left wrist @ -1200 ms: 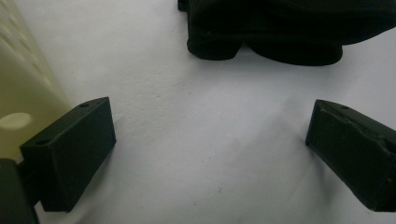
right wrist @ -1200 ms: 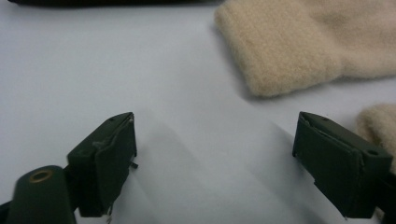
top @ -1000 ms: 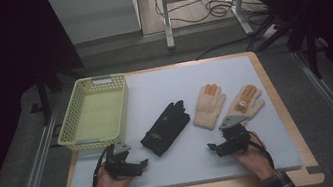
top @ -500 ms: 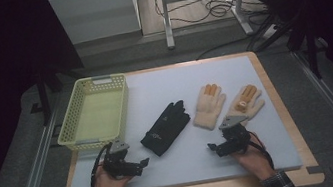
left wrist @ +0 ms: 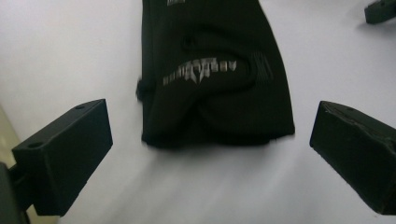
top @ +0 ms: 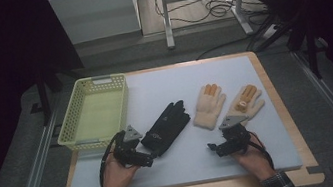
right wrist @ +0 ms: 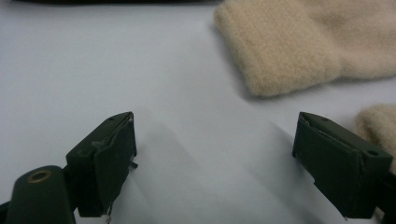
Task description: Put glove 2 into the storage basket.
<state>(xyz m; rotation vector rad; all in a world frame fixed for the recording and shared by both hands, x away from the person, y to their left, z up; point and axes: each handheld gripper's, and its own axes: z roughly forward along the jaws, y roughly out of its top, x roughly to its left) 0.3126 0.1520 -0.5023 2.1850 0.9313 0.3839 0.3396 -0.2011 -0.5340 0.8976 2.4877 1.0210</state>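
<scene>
A black glove (top: 166, 128) lies in the middle of the mat, with its cuff (left wrist: 219, 116) toward me. My left gripper (top: 148, 153) hovers just at that cuff. Its jaws have just been opening and stand wide (left wrist: 212, 114), with the cuff lying ahead between them and untouched. Two cream gloves with orange fingertips (top: 208, 107) (top: 246, 103) lie side by side to the right. My right gripper (top: 215, 149) rests low on the mat in front of them, open and empty (right wrist: 215, 123). The nearer cream cuff (right wrist: 289, 51) lies beyond its jaws.
A yellow-green mesh basket (top: 70, 121) stands at the mat's far left, with nothing seen inside. The pale mat (top: 172, 80) sits on a wooden board (top: 277, 101). Metal rails run along both sides, and cables lie on the floor behind.
My left hand has lifted and moved away from me and to the right, up to the black glove's cuff. The right hand and all gloves have stayed put.
</scene>
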